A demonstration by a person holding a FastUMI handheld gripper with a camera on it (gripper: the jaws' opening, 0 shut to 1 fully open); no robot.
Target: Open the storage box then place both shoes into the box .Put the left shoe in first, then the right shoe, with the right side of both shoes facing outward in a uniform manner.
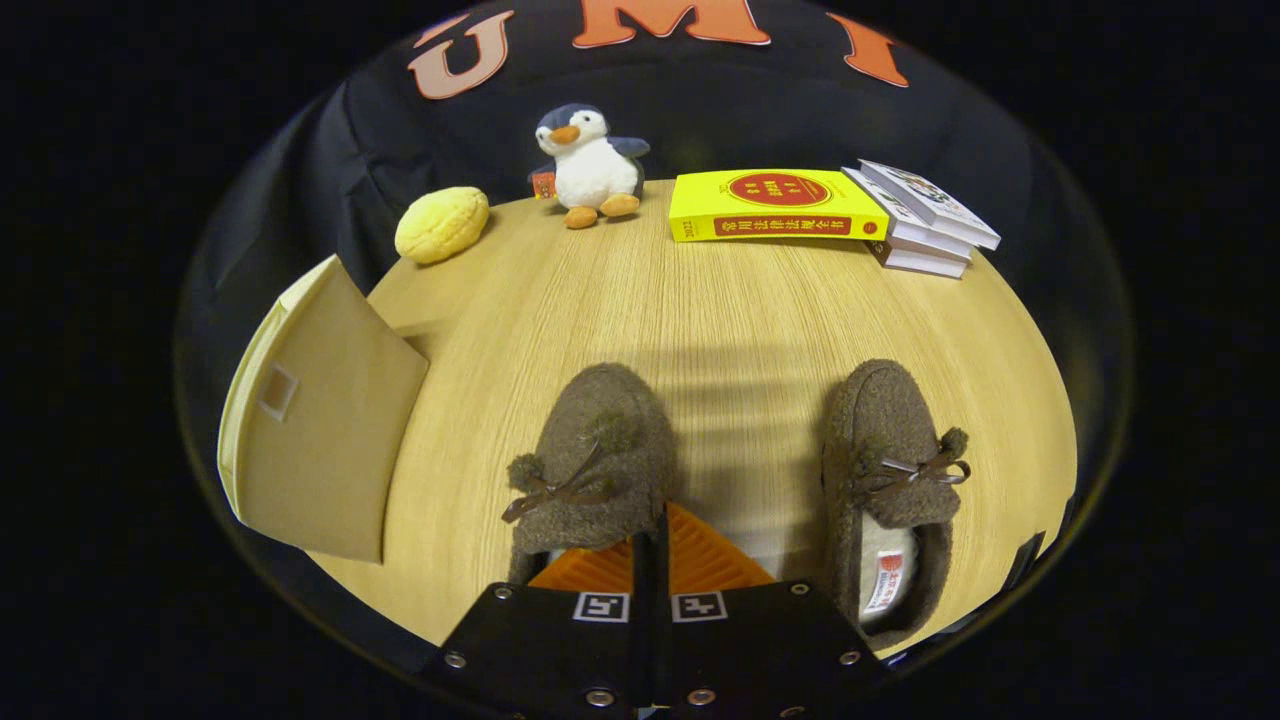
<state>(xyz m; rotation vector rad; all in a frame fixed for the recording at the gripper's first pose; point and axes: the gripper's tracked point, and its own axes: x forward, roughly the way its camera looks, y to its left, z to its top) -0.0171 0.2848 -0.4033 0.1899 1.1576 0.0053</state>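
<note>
Two brown fuzzy shoes with bow laces lie on the wooden table (740, 300), toes pointing away from me. The left-hand shoe (595, 450) sits right at my fingers. My gripper (650, 550) is shut, with a dark strip of that shoe's opening rim pinched between the two pads. The right-hand shoe (885, 470) lies apart, to the right of the fingers, its pale lining showing. The storage box (320, 430) stands at the table's left edge, to the left of the held shoe, with a tan panel bearing a small square pull turned toward the shoes.
At the table's far edge sit a yellow bun-shaped toy (441, 224), a plush penguin (590, 165), a yellow book (775, 205) and a stack of books (925, 220). Bare tabletop lies between these and the shoes.
</note>
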